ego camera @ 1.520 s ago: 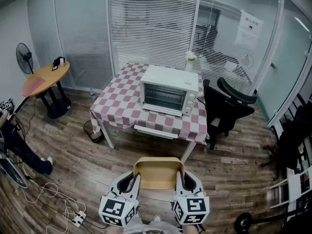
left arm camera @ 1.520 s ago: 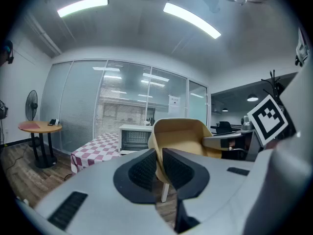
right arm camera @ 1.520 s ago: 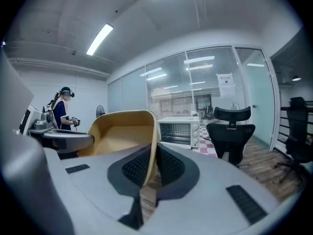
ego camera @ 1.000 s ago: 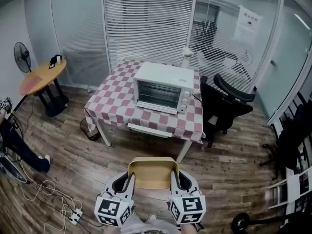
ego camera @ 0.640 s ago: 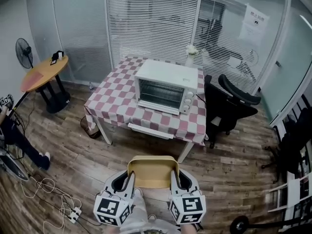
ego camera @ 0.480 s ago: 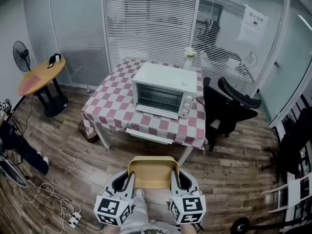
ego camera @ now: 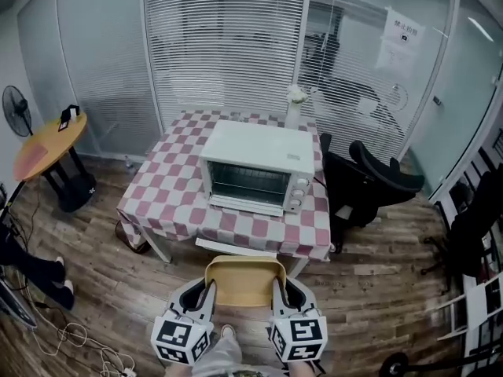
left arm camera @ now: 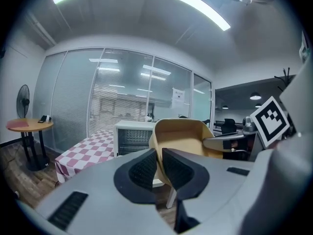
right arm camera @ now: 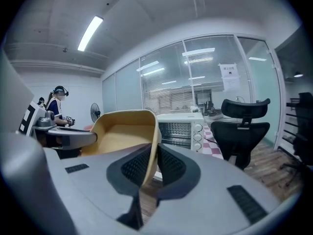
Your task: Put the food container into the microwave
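A tan, open food container (ego camera: pixel 245 281) hangs in the air in front of me, held on both sides. My left gripper (ego camera: pixel 209 295) is shut on its left wall (left arm camera: pixel 159 153). My right gripper (ego camera: pixel 278 293) is shut on its right wall (right arm camera: pixel 154 151). The white microwave (ego camera: pixel 255 166) stands on the checkered table (ego camera: pixel 169 195) ahead, its glass door shut, knobs on its right side. It also shows in the left gripper view (left arm camera: pixel 131 136) and the right gripper view (right arm camera: pixel 183 129). The container is well short of the table.
A black office chair (ego camera: pixel 365 183) stands right of the table. A round wooden side table (ego camera: pixel 43 144) and a fan (ego camera: pixel 14 104) are at the left. Cables (ego camera: pixel 75 340) lie on the wood floor. A person (right arm camera: pixel 56 106) stands at the far left. Glass walls with blinds lie behind.
The table and microwave have come closer and sit lower in the head view. Both grippers keep their hold on the container.
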A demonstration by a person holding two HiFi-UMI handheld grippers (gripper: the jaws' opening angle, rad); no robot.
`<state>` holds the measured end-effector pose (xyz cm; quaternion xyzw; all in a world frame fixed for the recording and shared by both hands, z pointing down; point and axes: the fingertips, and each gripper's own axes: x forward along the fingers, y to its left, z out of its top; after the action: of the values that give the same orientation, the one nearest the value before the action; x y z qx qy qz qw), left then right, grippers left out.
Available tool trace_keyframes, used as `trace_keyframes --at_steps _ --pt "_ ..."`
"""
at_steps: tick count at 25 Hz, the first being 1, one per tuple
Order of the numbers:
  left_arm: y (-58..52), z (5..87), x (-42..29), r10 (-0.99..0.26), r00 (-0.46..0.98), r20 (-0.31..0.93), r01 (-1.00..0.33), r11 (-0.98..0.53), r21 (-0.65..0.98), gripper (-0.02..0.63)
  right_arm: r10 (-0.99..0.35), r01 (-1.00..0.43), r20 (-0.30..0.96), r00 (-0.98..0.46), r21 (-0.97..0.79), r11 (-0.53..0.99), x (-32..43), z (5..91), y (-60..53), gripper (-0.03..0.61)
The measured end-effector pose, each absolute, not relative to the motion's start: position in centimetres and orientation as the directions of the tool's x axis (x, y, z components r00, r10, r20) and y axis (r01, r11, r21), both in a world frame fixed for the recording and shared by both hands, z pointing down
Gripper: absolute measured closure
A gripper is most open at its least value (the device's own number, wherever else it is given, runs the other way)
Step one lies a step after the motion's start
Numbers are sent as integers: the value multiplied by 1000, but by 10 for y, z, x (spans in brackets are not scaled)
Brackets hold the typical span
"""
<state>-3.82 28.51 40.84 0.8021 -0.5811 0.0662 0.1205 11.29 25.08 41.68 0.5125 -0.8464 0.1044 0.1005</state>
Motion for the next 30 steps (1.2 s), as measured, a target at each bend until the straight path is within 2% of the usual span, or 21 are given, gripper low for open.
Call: trace_keyframes --at_steps 17,30 --pt "204 405 -86 -909 349 229 -937 -332 110 574 -868 -909 275 -414 -64 413 66 416 176 557" --pt "183 418 -93 -891 375 255 -926 -348 145 575 -866 -920 317 -386 -66 386 60 428 160 557"
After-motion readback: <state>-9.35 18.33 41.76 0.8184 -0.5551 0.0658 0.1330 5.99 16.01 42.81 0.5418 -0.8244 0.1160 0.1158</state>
